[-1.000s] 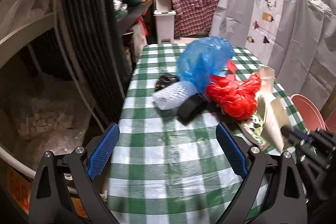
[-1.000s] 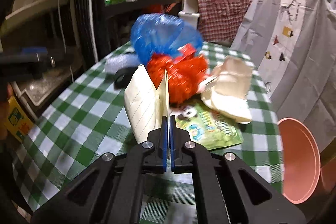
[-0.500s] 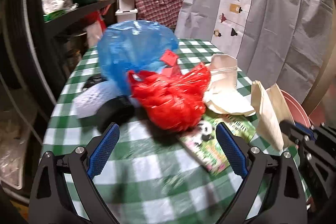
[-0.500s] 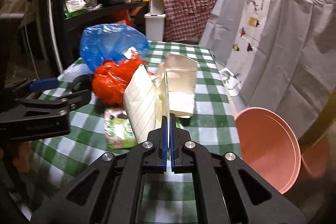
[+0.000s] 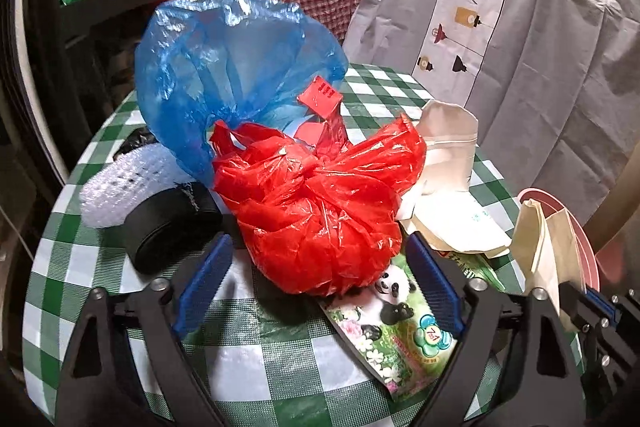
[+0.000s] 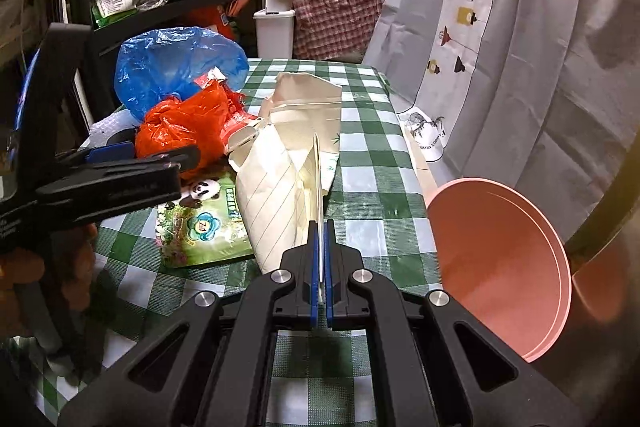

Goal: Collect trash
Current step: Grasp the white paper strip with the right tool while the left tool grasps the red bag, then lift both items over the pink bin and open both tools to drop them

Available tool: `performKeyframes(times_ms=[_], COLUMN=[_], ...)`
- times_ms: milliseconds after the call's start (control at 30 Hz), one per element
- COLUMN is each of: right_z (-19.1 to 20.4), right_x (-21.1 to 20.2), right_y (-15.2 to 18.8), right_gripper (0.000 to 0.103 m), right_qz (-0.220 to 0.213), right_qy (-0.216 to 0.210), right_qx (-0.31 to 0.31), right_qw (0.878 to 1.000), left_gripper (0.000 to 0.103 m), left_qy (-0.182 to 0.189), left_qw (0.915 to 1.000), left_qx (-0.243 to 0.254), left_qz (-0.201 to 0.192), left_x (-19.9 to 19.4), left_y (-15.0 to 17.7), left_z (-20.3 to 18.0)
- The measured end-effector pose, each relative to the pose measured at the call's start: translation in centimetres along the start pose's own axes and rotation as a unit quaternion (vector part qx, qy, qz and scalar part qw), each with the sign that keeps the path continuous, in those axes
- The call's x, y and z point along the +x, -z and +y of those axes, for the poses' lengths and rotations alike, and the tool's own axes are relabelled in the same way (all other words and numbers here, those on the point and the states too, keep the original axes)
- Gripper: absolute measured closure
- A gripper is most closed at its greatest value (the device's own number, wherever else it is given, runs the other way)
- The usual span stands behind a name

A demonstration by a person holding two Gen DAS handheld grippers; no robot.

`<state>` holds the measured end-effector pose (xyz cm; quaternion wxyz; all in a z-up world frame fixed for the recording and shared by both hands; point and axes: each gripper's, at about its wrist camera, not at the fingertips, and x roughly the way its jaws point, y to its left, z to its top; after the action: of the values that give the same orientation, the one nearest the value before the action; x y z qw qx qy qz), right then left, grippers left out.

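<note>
Crinkly, the knotted red plastic bag [image 5: 320, 211] sits rounded.

Left wrist view sits low and close, looking forward and down across the table [image 5: 276, 367], tight on the red bag [image 5: 320, 207]. Right wrist view looks the same way from further right and back. Both share the red bag [image 6: 180, 131] and the table [image 6: 372, 163].
</note>
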<state>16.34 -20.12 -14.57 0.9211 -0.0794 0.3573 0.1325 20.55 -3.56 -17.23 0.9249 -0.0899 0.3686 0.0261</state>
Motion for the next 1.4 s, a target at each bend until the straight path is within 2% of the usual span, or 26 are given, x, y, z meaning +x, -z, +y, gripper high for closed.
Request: performKeyframes(times_ms=[133, 200, 467, 633, 967, 1400], right_z=[0.3, 0.4, 0.4, 0.1, 0.1, -1.7], right_x=[0.3, 0.4, 0.4, 0.1, -1.9, -6.2], right_y=[-0.1, -0.1, -0.1, -0.3, -1.3, -2.3], right_gripper=[0.1, 0.1, 0.1, 0.1, 0.1, 0.1], right_qz=[0.002, 0.003, 0.004, 0.0, -0.028, -0.071], right_qy=[-0.003, -0.003, 0.003, 0.005, -0.005, -0.014], right_qx=[-0.004, -0.006, -0.006, -0.005, 0.005, 0.04], right_qw=[1.0, 1.0, 1.0, 1.0, 1.0, 0.997], left_gripper=[0.034, 0.043, 0.054, 0.056, 0.056, 0.056], left_qy=[0.006, 0.006, -0.004, -0.006, 0.013, 0.042], left_qw=[0.9999, 0.9999, 0.9999, 0.9996, 0.9986, 0.9949], left_qx=[0.001, 0.001, 0.008, 0.021, 0.025, 0.058], left_qz=[0.014, 0.011, -0.012, -0.019, -0.046, -0.071], left_x=[0.5, 0.4, -0.6, -2.2, -8.0, -13.4], left_y=[0.1, 0.2, 0.4, 0.6, -0.3, -1.0], left_z=[0.0, 0.1, -0.1, -0.1, 0.1, -3.8])
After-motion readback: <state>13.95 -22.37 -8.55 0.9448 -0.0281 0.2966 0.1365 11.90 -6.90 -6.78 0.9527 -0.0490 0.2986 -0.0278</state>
